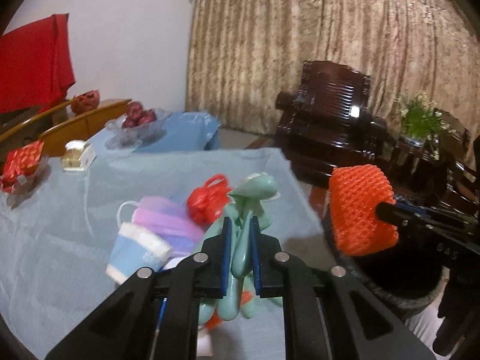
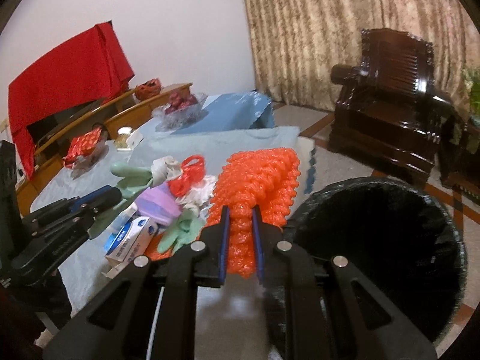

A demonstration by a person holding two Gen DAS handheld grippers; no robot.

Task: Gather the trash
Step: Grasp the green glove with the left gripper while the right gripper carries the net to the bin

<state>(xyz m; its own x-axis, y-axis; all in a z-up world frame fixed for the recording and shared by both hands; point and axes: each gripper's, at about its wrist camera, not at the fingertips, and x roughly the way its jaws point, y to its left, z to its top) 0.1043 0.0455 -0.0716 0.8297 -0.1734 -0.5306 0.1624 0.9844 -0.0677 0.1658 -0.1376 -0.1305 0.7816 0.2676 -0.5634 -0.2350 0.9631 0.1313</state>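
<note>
While both grippers are loaded, each load looks soft and nearly weightless. The right gripper [image 2: 240,237] has its fingers clenched on an orange foam net [image 2: 258,177], pinched at one bunched end so the rest fans out ahead, held above the desk [image 2: 90,270] edge just beside the black-lined trash bin [image 2: 390,240]. It should crush easily and spring back, so a firm pinch on that gathered end seems right. The left gripper [image 1: 240,249] is closed around a limp green rubber glove [image 1: 255,198], taken mid-body with fingers dangling below; it may slip or stretch. Remaining litter sits in a heap near the desk's corner: a pink mask [image 1: 168,225], a paper cup [image 1: 135,249], a red plastic bag [image 1: 207,198] and a small carton [image 2: 129,240]. Open floor lies beyond the bin, well apart from the dark armchair [image 2: 387,105], leaving room to swing across.
</note>
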